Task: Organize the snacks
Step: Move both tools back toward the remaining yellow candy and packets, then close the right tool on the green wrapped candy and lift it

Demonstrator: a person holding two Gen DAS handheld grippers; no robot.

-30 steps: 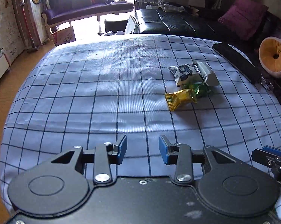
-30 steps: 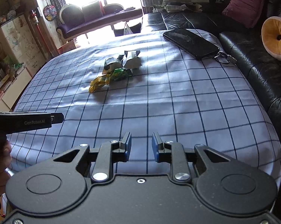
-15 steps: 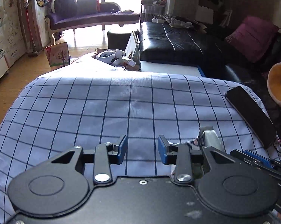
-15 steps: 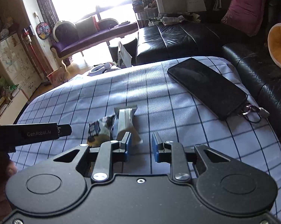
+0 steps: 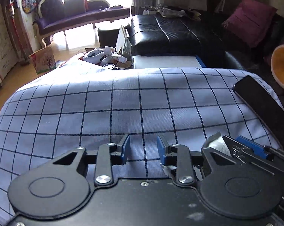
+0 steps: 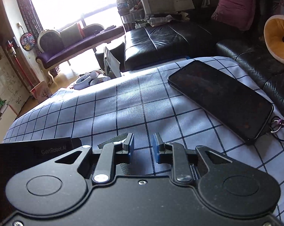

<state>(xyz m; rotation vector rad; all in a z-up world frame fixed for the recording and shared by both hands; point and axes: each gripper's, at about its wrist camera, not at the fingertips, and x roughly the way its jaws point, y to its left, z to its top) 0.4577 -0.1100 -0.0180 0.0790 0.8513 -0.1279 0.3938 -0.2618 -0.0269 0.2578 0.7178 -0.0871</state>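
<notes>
We see the left gripper (image 5: 143,148) and the right gripper (image 6: 142,146) closing their jaws over the checked surface (image 5: 123,105), with only cloth between them. A silver snack packet (image 5: 216,144) lies near the right edge, partly hidden between both grippers; we cannot tell its long axis.

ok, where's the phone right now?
The phone lies flat on the checked cloth at its right edge beside the black sofa, ahead and right of the right gripper.
</notes>
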